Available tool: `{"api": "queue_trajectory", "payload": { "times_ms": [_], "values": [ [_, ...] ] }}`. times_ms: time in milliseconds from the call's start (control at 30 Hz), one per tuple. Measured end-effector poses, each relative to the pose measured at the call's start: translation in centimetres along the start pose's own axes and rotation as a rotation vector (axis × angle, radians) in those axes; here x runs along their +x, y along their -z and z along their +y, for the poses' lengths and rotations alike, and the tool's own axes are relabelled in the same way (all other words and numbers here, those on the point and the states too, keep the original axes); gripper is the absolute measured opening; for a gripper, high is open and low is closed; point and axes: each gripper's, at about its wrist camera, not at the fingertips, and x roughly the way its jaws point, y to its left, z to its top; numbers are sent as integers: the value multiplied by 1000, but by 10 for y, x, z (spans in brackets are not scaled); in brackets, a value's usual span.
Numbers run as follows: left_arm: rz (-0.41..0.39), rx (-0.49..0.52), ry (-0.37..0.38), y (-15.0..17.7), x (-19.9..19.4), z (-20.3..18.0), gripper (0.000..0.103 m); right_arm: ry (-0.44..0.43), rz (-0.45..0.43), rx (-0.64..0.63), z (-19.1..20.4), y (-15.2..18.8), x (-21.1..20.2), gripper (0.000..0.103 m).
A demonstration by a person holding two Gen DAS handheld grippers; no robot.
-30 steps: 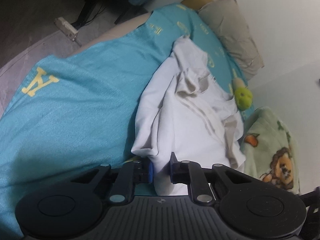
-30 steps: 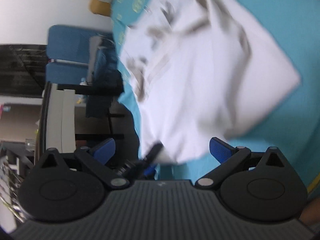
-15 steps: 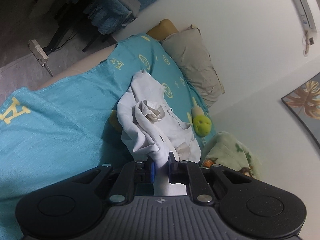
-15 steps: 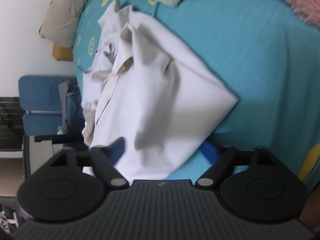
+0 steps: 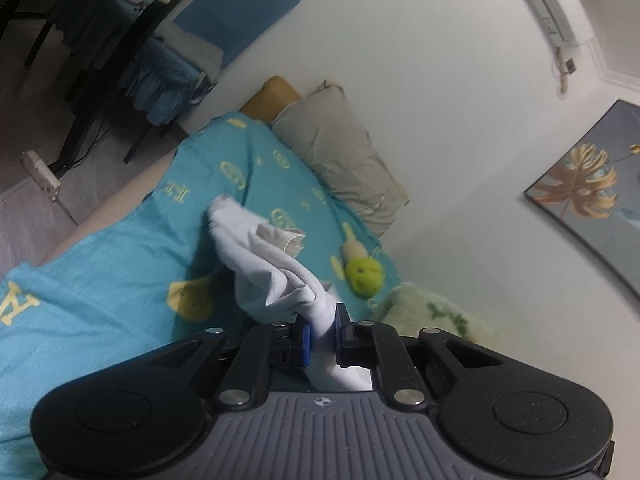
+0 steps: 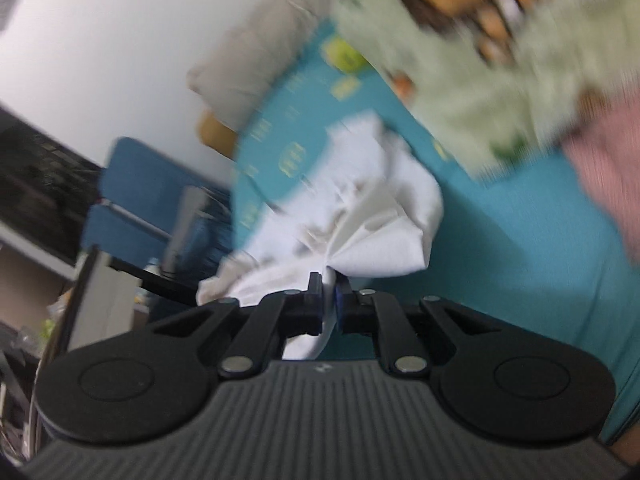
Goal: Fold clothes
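Observation:
A white shirt (image 5: 276,268) with beige trim hangs bunched above the teal bed sheet (image 5: 100,276). My left gripper (image 5: 322,330) is shut on a fold of it, and the cloth trails away from the jaws toward the pillows. In the right wrist view, which is blurred, my right gripper (image 6: 329,295) is shut on another edge of the same shirt (image 6: 372,208), which fans out from the jaws over the sheet (image 6: 500,248).
A beige pillow (image 5: 340,152) and a yellow one (image 5: 272,94) lie at the bed head by the wall. A green plush toy (image 5: 363,276) and a lion-print blanket (image 6: 480,52) lie near the shirt. A pink blanket (image 6: 604,176) is at the right. Chairs (image 5: 236,12) and a table stand beyond the bed.
My right gripper has shut on the shirt's edge; it was open before. Both grippers have lifted the shirt off the sheet, and it now hangs bunched.

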Motion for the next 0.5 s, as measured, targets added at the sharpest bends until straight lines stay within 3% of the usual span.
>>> {"api": "queue_trajectory", "payload": {
  "times_ms": [233,400,500],
  "values": [
    [-47,43,29,13,-78,-42,11,-87,-88,-127,32,0,-82,9],
    [-71,71,30,33,-137,-66,11,-101,-89,-148,27,22,-122,9],
    [-56,66,6,41,-150,-65,11,-108,-88,-160,24,35,-145,9]
  ]
}}
